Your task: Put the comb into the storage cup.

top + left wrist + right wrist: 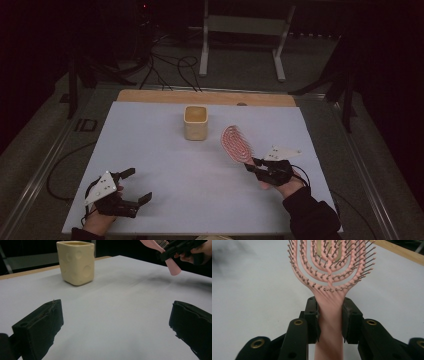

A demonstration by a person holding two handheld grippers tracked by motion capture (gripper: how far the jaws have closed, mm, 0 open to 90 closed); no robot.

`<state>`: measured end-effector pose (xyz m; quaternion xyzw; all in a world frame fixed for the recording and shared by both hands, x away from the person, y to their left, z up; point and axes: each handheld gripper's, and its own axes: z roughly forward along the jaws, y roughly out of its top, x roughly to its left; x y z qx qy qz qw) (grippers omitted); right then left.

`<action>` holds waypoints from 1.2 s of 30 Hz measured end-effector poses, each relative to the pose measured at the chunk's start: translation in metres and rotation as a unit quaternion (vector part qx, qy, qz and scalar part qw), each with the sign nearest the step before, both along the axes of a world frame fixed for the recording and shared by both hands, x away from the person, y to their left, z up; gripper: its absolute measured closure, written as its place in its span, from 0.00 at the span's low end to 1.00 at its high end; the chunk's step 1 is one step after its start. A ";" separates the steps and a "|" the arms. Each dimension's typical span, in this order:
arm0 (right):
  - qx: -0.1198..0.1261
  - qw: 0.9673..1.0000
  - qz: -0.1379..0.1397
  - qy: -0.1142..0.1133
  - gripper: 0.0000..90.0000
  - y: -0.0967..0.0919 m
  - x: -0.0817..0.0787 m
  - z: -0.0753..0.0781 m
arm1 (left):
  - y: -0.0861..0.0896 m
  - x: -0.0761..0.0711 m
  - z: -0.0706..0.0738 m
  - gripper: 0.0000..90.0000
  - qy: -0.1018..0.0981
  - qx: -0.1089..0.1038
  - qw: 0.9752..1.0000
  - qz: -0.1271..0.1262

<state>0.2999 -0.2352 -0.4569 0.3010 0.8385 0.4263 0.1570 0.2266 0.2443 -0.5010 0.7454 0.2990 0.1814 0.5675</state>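
Pinching a pink brush (237, 144) by its handle, the right gripper (255, 165) holds it above the worktop (160, 165), right of the cup (195, 122). The left gripper (135, 186) rests spread near the front-left corner.

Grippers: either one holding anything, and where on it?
Right gripper clamps the pink hairbrush by its handle, just below the head. Left gripper is open, holding nothing.

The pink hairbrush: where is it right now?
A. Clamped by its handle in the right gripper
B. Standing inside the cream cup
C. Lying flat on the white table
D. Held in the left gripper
A: the right gripper has both jaws pressed on the pink hairbrush at its handle, while the left gripper stands open with nothing between its jaws.
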 end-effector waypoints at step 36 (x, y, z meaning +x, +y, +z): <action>0.023 0.999 -0.028 -0.006 0.78 -0.006 -0.014 -0.015 | -0.008 0.011 0.019 0.00 0.018 0.002 1.000 0.001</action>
